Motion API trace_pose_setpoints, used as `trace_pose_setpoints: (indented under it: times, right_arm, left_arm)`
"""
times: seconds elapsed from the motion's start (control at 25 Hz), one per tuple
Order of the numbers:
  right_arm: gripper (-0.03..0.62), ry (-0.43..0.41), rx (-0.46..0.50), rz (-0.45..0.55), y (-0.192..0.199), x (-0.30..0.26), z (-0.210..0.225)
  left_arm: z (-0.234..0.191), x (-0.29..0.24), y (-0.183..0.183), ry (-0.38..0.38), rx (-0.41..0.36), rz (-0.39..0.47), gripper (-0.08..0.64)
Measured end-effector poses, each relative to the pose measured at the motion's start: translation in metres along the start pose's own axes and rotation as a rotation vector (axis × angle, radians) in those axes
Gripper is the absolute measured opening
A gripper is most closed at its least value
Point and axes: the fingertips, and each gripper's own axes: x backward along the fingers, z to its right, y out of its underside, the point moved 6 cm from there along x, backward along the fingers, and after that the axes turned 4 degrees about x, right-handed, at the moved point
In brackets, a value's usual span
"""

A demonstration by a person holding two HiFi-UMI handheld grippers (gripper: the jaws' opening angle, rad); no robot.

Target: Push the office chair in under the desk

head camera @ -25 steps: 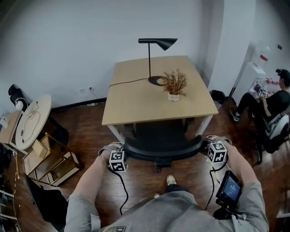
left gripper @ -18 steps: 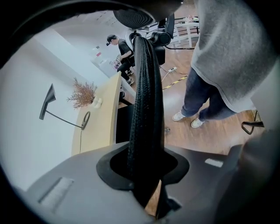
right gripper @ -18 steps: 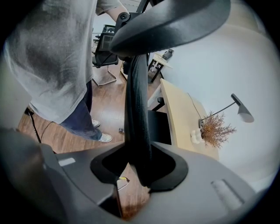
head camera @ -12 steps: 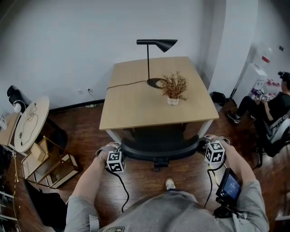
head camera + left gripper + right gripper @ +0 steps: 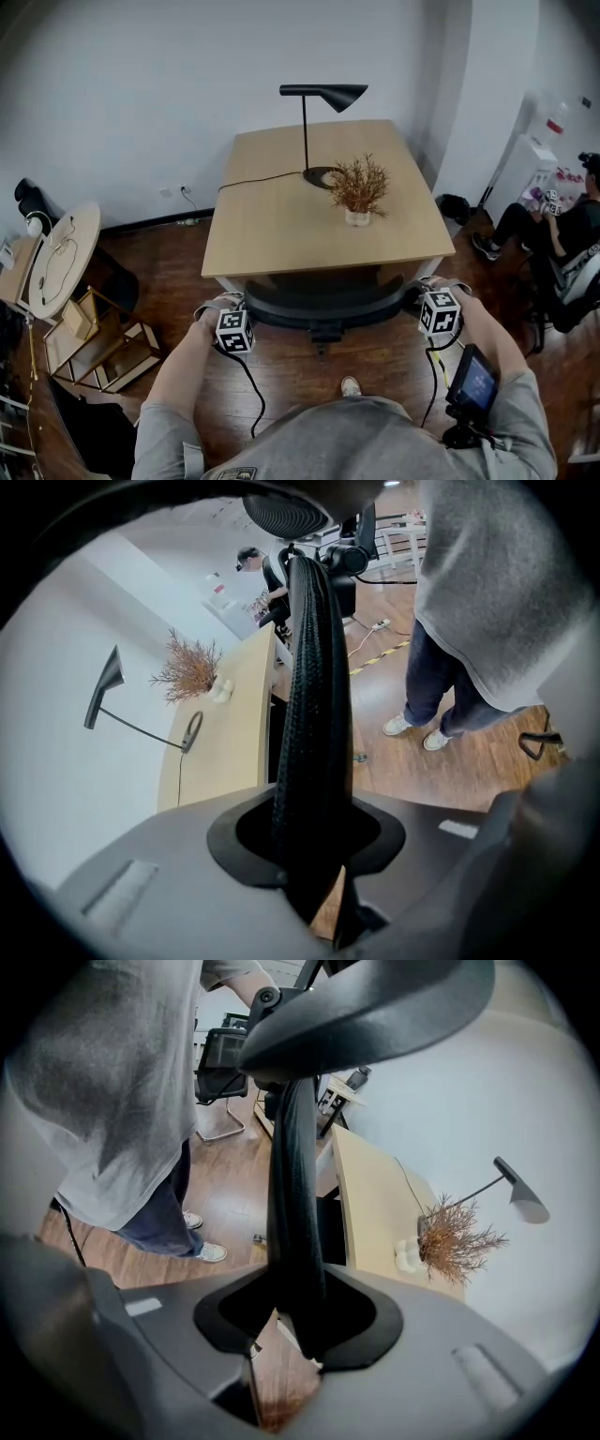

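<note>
The black office chair (image 5: 323, 305) stands at the near edge of the wooden desk (image 5: 281, 225), its seat hidden under the top and only the curved backrest showing. My left gripper (image 5: 244, 309) is shut on the backrest's left end and my right gripper (image 5: 424, 298) on its right end. In the left gripper view the mesh backrest edge (image 5: 309, 705) runs up from between the jaws of the left gripper (image 5: 314, 855). The right gripper view shows the same edge (image 5: 292, 1194) clamped in the right gripper (image 5: 295, 1321).
A black lamp (image 5: 323, 94) and a dried plant in a white pot (image 5: 358, 187) stand on the desk, which backs onto the wall. A round side table (image 5: 61, 253) and wooden rack (image 5: 98, 337) are at left. A seated person (image 5: 562, 225) is at right.
The chair has rolled further under the desk, with less of its backrest and base showing. Both grippers moved forward with it, and the person's foot followed.
</note>
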Motion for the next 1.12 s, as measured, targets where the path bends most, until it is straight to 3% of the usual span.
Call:
trace_pose_setpoints:
  times: [1.12]
  right_arm:
    - [0.146,-0.001,0.025,0.016,0.020,-0.034,0.083]
  left_arm:
    - [-0.072,-0.038,0.011,-0.013,0.035,-0.021,0.089]
